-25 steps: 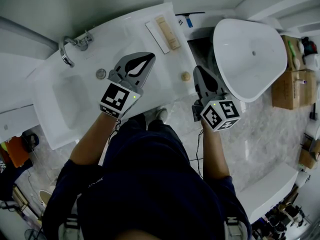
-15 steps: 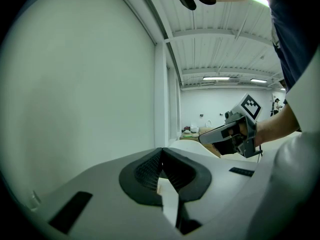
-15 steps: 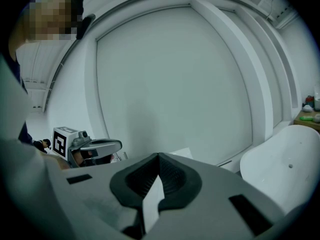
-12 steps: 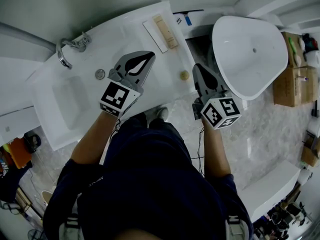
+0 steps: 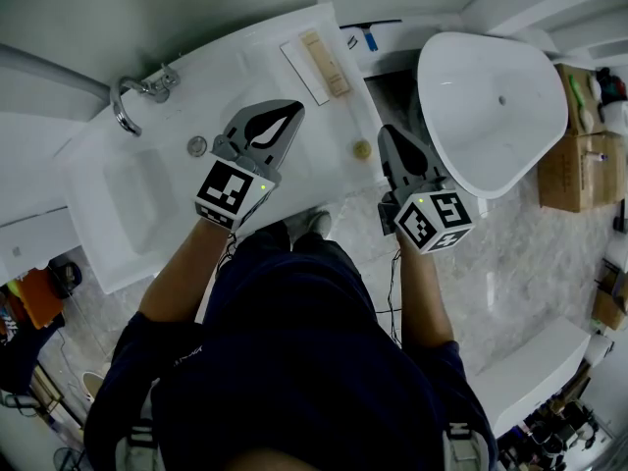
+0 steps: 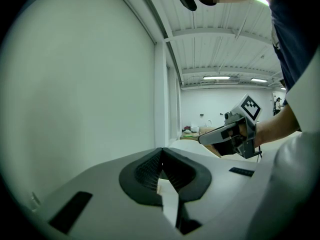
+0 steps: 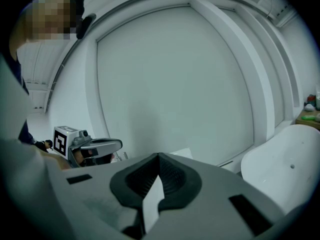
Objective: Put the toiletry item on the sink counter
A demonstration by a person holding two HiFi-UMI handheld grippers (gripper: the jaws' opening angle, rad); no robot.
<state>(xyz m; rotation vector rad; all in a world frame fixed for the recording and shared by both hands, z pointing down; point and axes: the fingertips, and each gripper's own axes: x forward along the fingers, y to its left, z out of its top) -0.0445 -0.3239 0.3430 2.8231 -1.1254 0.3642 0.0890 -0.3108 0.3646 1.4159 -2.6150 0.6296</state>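
The white bench (image 5: pixel 285 77) runs diagonally across the head view; its sink basin (image 5: pixel 137 199) is sunk at the left end, with the tap (image 5: pixel 132 96) behind it; a white tub (image 5: pixel 491 106) stands to the right, apart from the bench. The left tongs (image 5: pixel 296 109) hang over the bench top, right of the basin; jaws are closed tip to tip, nothing between them. The right tongs (image 5: pixel 386 131) sit at the bench's right edge, between bench and tub; jaws are closed, nothing gripped. The toiletry item (image 5: pixel 327 64), a tan oblong piece, lies on the bench at its far end, beside a white flat strip (image 5: pixel 302 72); it is well apart from both tongs. A small round tan piece (image 5: pixel 362 149) rests near the bench's front edge, just beside the right tongs.
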